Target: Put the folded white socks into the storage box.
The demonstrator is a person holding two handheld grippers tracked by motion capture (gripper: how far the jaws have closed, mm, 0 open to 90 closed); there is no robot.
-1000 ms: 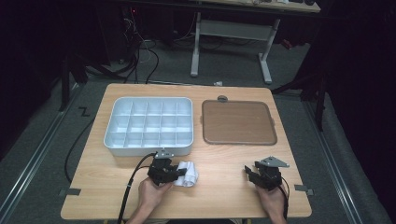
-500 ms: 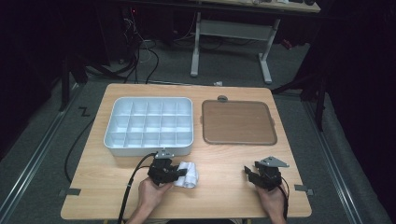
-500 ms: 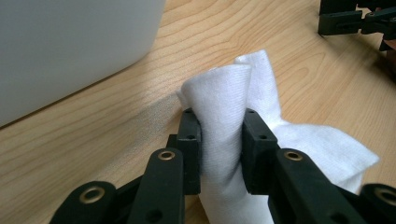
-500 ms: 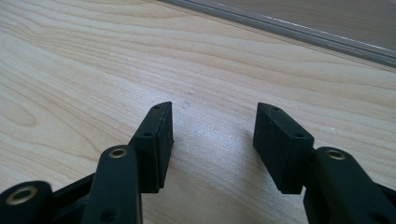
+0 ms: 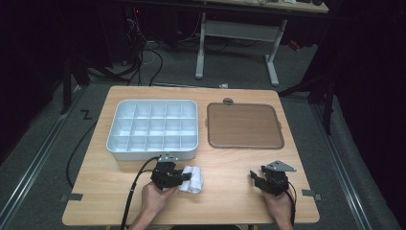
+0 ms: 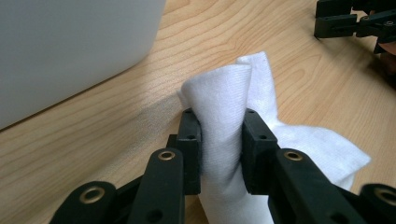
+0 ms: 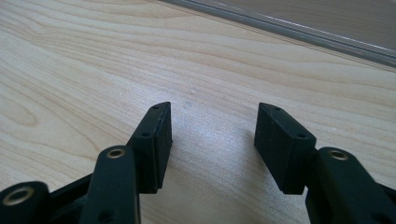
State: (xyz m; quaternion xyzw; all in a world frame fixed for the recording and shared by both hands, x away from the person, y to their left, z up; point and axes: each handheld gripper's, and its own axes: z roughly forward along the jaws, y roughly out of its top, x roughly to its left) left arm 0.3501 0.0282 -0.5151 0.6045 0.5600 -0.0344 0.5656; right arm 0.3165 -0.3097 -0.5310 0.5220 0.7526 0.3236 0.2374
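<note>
A crumpled white cloth lies on the wooden table near its front edge, below the white bin. My left gripper is shut on a raised fold of that cloth, with both pads pressing the fabric. My right gripper rests low over bare wood at the front right. Its jaws have just been opening and stand wide, and nothing lies between its fingers. The left gripper view also catches the right gripper farther off.
A white compartment bin sits at the back left, its wall close beside the cloth. A brown tray lies at the back right, its rim ahead of my right gripper. A small round object sits behind the tray.
</note>
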